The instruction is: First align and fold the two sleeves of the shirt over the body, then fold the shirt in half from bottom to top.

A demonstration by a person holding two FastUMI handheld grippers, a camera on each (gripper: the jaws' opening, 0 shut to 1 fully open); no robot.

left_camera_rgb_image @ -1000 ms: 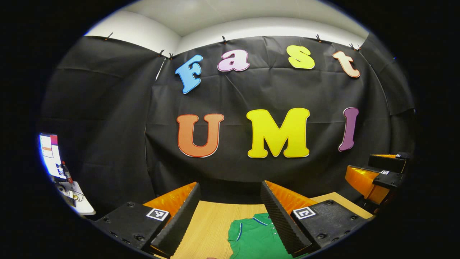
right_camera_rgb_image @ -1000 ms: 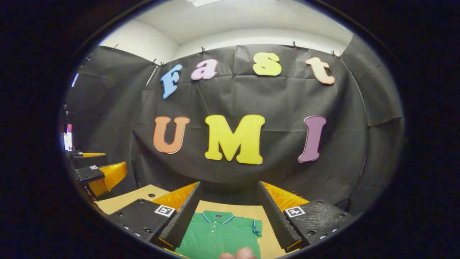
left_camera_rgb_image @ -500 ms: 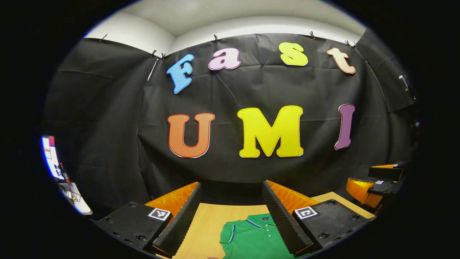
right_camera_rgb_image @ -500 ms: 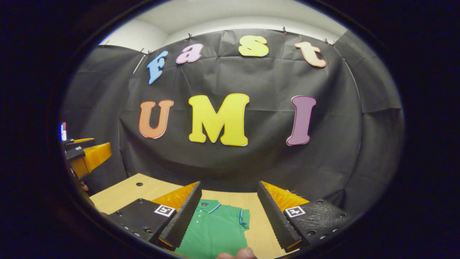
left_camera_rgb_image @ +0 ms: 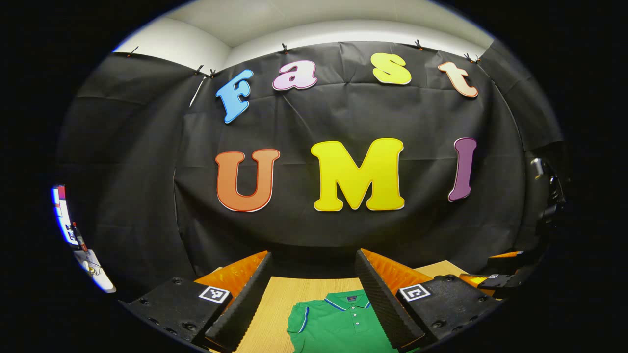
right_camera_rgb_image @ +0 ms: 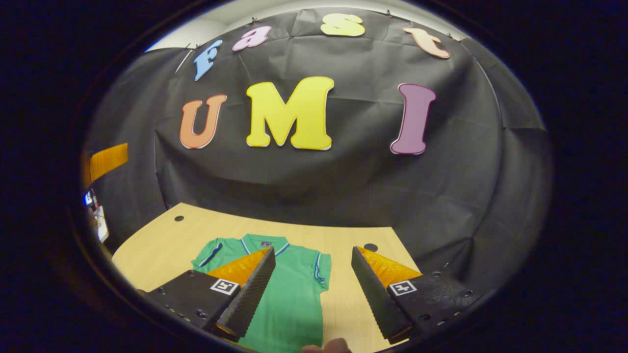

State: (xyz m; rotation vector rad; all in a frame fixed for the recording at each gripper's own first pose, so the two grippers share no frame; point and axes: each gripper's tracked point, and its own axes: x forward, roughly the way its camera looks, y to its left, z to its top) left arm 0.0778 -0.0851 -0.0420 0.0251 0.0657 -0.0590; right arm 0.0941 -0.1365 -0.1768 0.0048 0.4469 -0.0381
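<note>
Lying flat on the table [right_camera_rgb_image: 162,245], shirt [right_camera_rgb_image: 294,289] beneath parted right tongs [right_camera_rgb_image: 311,289].

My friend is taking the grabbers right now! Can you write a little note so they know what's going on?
Left gripper: open, holding nothing, raised above the table.
Right gripper: open, holding nothing, above the shirt's right sleeve.
Shirt: green, lying flat on the table, collar toward the booth wall, both sleeves spread out to the sides.
Done: nothing folded yet.
Left: fold both sleeves over the body, then fold the shirt in half from bottom to top.
</note>
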